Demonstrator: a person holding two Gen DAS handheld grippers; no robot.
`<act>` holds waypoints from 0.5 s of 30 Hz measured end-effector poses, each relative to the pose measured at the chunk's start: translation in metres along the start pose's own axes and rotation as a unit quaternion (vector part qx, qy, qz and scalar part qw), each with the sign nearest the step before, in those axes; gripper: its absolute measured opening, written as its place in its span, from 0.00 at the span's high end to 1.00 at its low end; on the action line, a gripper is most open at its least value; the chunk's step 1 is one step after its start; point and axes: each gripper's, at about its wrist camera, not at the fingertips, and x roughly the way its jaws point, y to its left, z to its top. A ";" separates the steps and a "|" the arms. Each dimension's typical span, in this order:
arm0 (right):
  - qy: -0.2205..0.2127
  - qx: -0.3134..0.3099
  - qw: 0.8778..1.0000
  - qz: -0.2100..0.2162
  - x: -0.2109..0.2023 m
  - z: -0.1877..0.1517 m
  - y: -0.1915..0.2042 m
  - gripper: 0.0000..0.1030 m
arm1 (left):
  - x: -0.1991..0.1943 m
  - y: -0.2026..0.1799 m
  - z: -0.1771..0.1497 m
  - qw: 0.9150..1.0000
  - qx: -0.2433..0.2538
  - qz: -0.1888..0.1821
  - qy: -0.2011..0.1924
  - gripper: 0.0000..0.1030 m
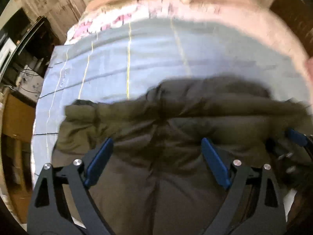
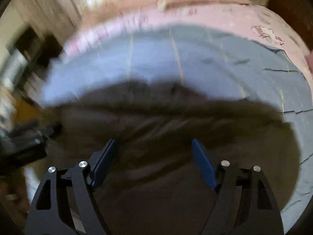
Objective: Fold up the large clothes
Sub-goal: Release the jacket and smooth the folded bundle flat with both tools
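Observation:
A dark olive padded jacket (image 1: 176, 121) lies bunched on a light blue sheet (image 1: 137, 58) on a bed. My left gripper (image 1: 157, 143) is open and empty just above the jacket's near part. The right gripper's blue finger (image 1: 297, 137) shows at the right edge of the left wrist view. In the right wrist view the same jacket (image 2: 166, 129) fills the lower half, blurred. My right gripper (image 2: 154, 145) is open and empty above it. The left gripper (image 2: 23, 143) shows as a dark blur at the left edge.
A pink patterned blanket (image 1: 254, 25) lies beyond the blue sheet (image 2: 215, 62). Dark furniture and shelves (image 1: 21, 45) stand left of the bed. A cardboard box (image 1: 17, 115) sits by the bed's left side.

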 end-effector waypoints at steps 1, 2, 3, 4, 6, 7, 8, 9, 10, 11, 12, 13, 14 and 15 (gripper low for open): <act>-0.001 -0.001 1.000 -0.019 0.016 -0.002 0.004 0.17 | 0.019 0.001 0.000 1.000 -0.002 0.007 0.021 0.08; -0.002 -0.013 0.999 -0.033 0.025 -0.003 0.009 0.14 | 0.031 0.004 0.000 1.000 -0.004 0.012 0.029 0.02; 0.005 -0.030 0.998 -0.050 0.033 -0.003 0.013 0.13 | 0.043 0.005 -0.001 0.999 -0.001 0.022 0.031 0.02; 0.011 -0.036 0.998 -0.056 0.037 -0.001 0.015 0.10 | 0.050 0.006 -0.003 0.999 0.002 0.021 0.036 0.02; 0.023 -0.048 0.996 -0.068 0.048 -0.001 0.014 0.04 | 0.061 0.006 -0.005 0.999 -0.007 0.020 0.047 0.02; 0.035 -0.046 0.996 -0.067 0.054 0.003 0.010 0.03 | 0.065 0.006 -0.003 0.998 -0.008 0.022 0.052 0.02; 0.046 -0.043 0.996 -0.060 0.053 0.005 0.008 0.03 | 0.066 0.006 -0.002 0.998 -0.009 0.024 0.057 0.02; 0.049 -0.038 0.997 -0.047 0.046 0.005 0.005 0.04 | 0.060 0.007 -0.003 0.998 -0.015 0.018 0.057 0.04; 0.039 -0.028 0.998 -0.033 0.032 0.006 0.002 0.08 | 0.050 0.012 -0.002 0.999 -0.022 0.006 0.049 0.09; 0.024 -0.018 0.999 -0.025 0.017 0.007 -0.006 0.17 | 0.032 0.023 -0.004 0.999 -0.032 -0.001 0.026 0.14; 0.000 -0.002 1.000 -0.023 -0.003 0.006 -0.018 0.19 | 0.020 0.033 -0.009 0.999 -0.035 0.005 0.006 0.14; -0.033 0.017 0.999 -0.039 -0.023 0.004 -0.039 0.19 | 0.008 0.047 -0.016 0.999 -0.039 0.019 -0.016 0.14; -0.048 0.030 0.997 -0.061 -0.034 0.000 -0.055 0.18 | 0.004 0.061 -0.023 0.998 -0.044 0.043 -0.024 0.14; -0.054 0.043 0.994 -0.089 -0.041 -0.005 -0.074 0.18 | 0.003 0.074 -0.029 0.997 -0.050 0.060 -0.021 0.14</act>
